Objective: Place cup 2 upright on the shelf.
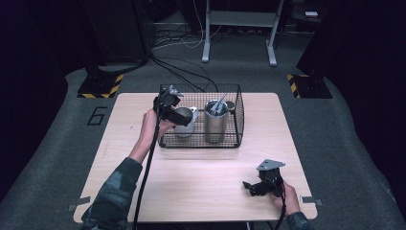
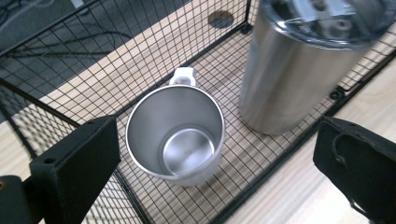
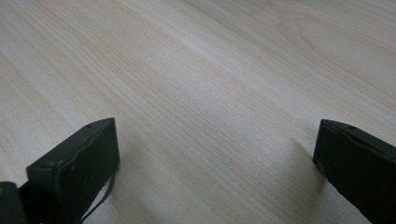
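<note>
I hold the left gripper (image 1: 168, 106) over the left end of the black wire basket (image 1: 238, 115), which stands on the far middle part of the wooden table (image 1: 201, 182). Its jaws are spread wide and pinch nothing. In the left gripper view I look down between them at the steel mug (image 2: 176, 135), which stands upright on the basket floor, open side up and empty inside, with its small white handle (image 2: 182, 76) turned away from the camera. The mug is lower than the jaws and I see no contact between them; one jaw stands at the left of the mug, outside the basket wall as far as I can judge, and the other jaw is well apart at the right. Just beside the mug, in the same basket, stands the tall steel tumbler (image 2: 292, 70), also upright, with a clear lid on top. The two vessels are near each other, but I cannot tell if they touch. My right gripper (image 1: 254, 186) rests low at the near right part of the table, well apart from the basket. Its jaws are also spread and hold nothing; between them the right gripper view gives bare wood.
</note>
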Demonstrator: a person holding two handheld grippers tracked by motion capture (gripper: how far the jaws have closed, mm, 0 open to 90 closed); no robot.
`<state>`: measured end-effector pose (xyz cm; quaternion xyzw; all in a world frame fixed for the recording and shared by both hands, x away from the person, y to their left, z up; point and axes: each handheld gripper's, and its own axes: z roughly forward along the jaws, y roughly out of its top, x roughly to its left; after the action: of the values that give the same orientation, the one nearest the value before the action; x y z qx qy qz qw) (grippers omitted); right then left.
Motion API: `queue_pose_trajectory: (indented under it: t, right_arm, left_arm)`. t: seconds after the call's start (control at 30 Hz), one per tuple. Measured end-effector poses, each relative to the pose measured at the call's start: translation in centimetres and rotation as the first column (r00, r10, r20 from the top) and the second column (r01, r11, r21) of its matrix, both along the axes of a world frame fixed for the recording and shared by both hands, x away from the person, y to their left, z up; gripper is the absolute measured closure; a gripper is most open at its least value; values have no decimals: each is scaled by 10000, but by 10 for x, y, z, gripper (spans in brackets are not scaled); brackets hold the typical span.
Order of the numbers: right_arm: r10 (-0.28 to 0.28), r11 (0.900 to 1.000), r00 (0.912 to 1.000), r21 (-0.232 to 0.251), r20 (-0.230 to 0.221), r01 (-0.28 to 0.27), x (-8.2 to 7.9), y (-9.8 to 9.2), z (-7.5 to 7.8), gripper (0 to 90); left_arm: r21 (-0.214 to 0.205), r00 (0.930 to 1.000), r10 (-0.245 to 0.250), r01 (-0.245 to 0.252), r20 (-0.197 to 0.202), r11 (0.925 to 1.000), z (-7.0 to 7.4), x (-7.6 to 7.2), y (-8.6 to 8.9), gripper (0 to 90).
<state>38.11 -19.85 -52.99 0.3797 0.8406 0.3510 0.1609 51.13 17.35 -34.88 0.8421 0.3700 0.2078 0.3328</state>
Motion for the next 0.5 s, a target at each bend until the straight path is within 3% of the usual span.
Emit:
queue_pose_trajectory:
  t: [0.33, 0.5]
  right_arm:
    - [5, 10000, 10000, -4, 2, -5, 0, 0, 0, 0]
    - [4, 10000, 10000, -4, -2, -4, 0, 0, 0, 0]
  left_arm:
    - [44, 9981, -228, 226, 573, 9997, -1, -44, 22, 15]
    - [-383, 9972, -332, 358, 669, 9986, -9, -64, 34, 13]
